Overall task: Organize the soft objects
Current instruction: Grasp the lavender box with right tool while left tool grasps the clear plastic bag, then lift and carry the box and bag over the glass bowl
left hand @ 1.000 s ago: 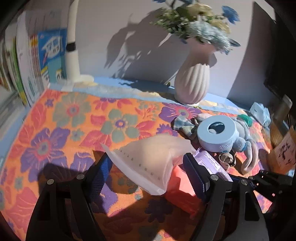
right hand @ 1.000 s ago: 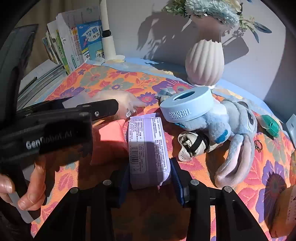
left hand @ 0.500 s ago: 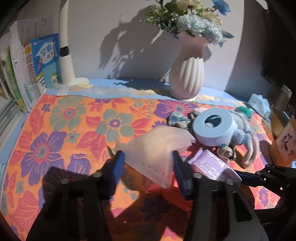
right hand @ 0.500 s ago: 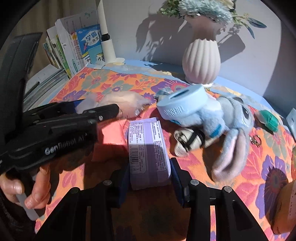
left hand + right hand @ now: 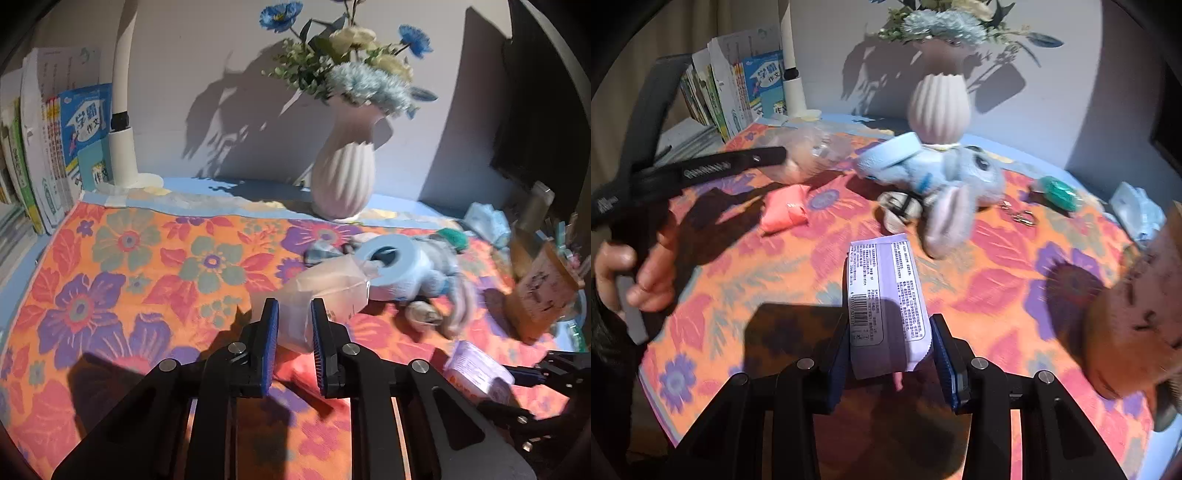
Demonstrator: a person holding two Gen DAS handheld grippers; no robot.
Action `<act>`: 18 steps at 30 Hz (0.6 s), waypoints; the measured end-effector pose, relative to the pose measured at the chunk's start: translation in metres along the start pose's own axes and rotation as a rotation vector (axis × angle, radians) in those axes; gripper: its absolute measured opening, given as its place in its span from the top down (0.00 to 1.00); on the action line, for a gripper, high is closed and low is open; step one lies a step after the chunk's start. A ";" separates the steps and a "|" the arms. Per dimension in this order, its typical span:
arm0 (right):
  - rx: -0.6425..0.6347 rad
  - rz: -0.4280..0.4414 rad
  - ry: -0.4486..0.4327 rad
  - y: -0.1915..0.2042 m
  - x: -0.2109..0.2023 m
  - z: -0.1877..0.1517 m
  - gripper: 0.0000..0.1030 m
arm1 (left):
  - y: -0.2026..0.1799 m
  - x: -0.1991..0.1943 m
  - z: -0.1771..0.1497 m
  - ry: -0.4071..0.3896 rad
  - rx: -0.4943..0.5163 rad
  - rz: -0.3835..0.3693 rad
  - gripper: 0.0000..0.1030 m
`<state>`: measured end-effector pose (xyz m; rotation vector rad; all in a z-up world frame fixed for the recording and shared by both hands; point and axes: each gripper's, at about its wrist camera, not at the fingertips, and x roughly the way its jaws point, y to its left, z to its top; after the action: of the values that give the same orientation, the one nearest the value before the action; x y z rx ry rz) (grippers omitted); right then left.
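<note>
Worktop (image 5: 122,258) under an orange flowered cloth, filling both views. At 12 o'clock of the left view, a ribbed white vase (image 5: 341,177) with blue and cream flowers, standing at the far edge. At 9 o'clock, a row of upright books (image 5: 55,155) with a white lamp post (image 5: 122,122) beside them. Toward 3 o'clock, a grey-blue plush rabbit (image 5: 436,266) lying on the cloth, a pale blue ring (image 5: 388,262) resting against it (blurred, so the contact unclear).

Left tongs (image 5: 293,338) at 6 o'clock of their own view, just now closing and pinched on a translucent plastic bag (image 5: 321,295), blue pads pressing its near end; bag stretching away toward the ring. Directly under those tongs, a small pink pouch (image 5: 785,208), seen at 10 o'clock in the right view, lying flat on the cloth and apart from the bag. Hand (image 5: 631,273) on the left tool at 9 o'clock there.

Right tongs (image 5: 890,347) at 6 o'clock, clamped on a lilac tissue pack (image 5: 884,295), printed label and barcode up, the pack jutting forward over the cloth. At 2 o'clock, a small green thing (image 5: 1058,188) (too blurred to name).
</note>
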<state>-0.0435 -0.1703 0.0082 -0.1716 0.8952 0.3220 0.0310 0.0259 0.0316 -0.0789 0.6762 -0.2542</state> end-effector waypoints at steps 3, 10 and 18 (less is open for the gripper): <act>0.018 -0.017 0.003 -0.010 -0.010 -0.008 0.61 | -0.011 -0.022 -0.003 -0.014 -0.007 -0.053 0.86; 0.063 -0.079 0.010 -0.033 -0.035 -0.034 0.61 | -0.061 -0.044 -0.025 0.037 0.039 -0.166 0.86; 0.156 -0.055 0.068 -0.049 -0.033 -0.055 0.33 | -0.098 -0.038 -0.060 0.185 0.106 -0.217 0.36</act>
<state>-0.0863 -0.2378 0.0012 -0.0634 0.9770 0.1947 -0.0552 -0.0587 0.0232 -0.0270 0.8375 -0.5098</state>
